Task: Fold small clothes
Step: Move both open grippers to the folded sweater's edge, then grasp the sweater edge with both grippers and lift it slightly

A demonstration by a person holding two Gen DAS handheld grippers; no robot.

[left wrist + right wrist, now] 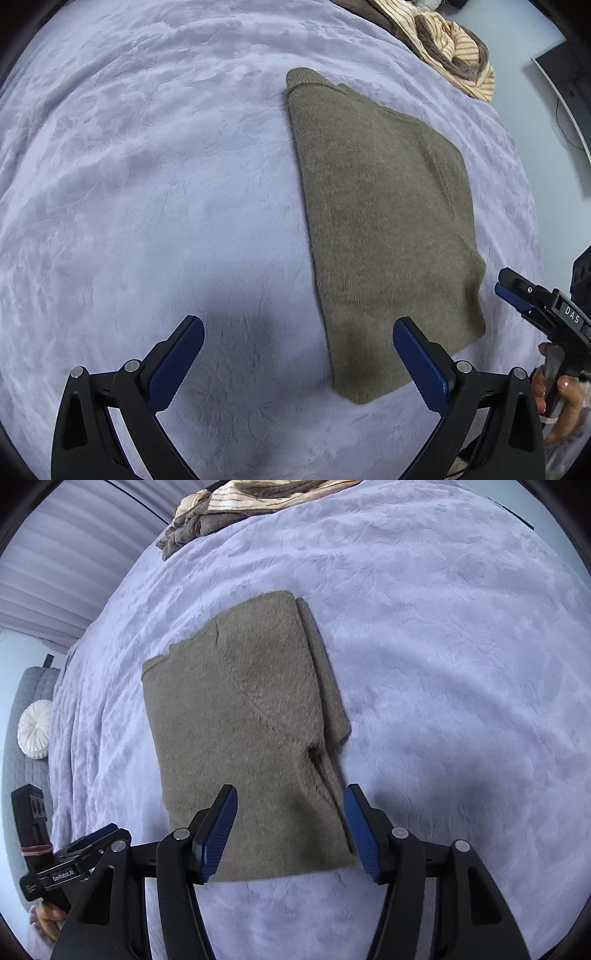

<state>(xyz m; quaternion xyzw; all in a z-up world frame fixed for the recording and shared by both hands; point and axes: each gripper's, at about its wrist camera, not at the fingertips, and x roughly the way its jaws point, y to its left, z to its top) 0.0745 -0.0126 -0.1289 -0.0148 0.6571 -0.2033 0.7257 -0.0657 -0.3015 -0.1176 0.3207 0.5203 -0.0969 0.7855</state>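
One olive-brown knitted garment (pixel 243 734) lies folded into a neat rectangle near the middle of the bed's lilac plush blanket (pixel 147 184), both the left gripper (pixel 299 354) and right gripper (pixel 290 827) open and empty above its near edge, while a striped beige pile (pixel 450 48) at the far edge looks still unfolded.

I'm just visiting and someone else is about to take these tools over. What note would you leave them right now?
Left hand-held gripper: open, empty, over the lavender blanket.
Right hand-held gripper: open, empty, over the near edge of the olive knit sweater.
Sweater lies folded into a flat rectangle on the blanket.
A striped and brown clothes pile waits at the far edge.
Left: perhaps one more fold, then the pile.
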